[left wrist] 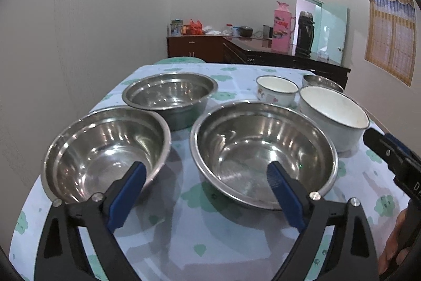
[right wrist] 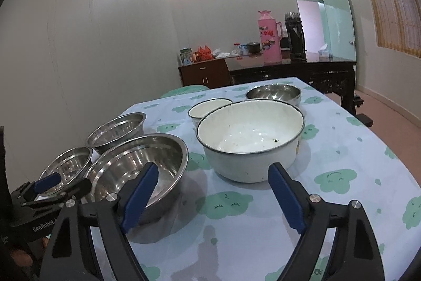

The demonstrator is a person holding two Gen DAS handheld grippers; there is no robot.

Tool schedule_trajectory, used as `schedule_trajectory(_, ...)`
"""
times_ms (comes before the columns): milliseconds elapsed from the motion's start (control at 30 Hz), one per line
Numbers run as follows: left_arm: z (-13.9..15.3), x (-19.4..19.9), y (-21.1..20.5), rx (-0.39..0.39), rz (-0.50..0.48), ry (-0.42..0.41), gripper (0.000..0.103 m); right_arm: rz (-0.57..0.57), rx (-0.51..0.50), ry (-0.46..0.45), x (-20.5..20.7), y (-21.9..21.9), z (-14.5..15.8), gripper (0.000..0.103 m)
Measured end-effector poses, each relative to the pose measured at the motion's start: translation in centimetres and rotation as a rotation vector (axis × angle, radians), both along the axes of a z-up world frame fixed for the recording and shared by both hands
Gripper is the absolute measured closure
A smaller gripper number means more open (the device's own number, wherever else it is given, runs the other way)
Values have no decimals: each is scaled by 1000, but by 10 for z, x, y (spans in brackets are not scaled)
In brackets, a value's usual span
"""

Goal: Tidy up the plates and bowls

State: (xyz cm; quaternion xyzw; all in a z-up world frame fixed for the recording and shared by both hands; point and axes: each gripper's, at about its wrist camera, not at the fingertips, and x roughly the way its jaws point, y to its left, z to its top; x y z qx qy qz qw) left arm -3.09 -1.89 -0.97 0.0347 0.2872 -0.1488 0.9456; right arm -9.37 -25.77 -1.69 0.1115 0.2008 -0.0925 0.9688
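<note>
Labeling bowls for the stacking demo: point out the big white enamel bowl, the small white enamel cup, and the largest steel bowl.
big white enamel bowl [right wrist: 250, 133]: right wrist view, inner floor.
small white enamel cup [left wrist: 275, 84]: left wrist view, inside, just below the rim.
largest steel bowl [left wrist: 252, 149]: left wrist view, inner bottom.

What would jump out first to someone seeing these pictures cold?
Shiny steel bowls crowd the near left of the cloud-patterned tablecloth, the largest steel bowl just ahead of the open left tool. A big white enamel bowl sits before the open right tool; behind stands a pink thermos.
</note>
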Motion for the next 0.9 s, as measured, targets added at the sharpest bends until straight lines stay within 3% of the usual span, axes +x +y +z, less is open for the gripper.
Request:
schedule_trajectory(267, -4, -1, -3, 26, 22, 15, 9, -72, -100, -106, -13, 6, 9, 16)
schedule_trajectory(367, -1, -3, -2, 37, 57, -35, 9, -144, -178, -170, -21, 9, 16, 16)
schedule_trajectory(567, 4, -13, -1, 63, 74, -152, 9, -184, -231, -184, -26, 14, 19, 16)
schedule_trajectory(900, 10, -21, 11, 28, 107, -196, 6, -246, -300, -286, -52, 27, 28, 14)
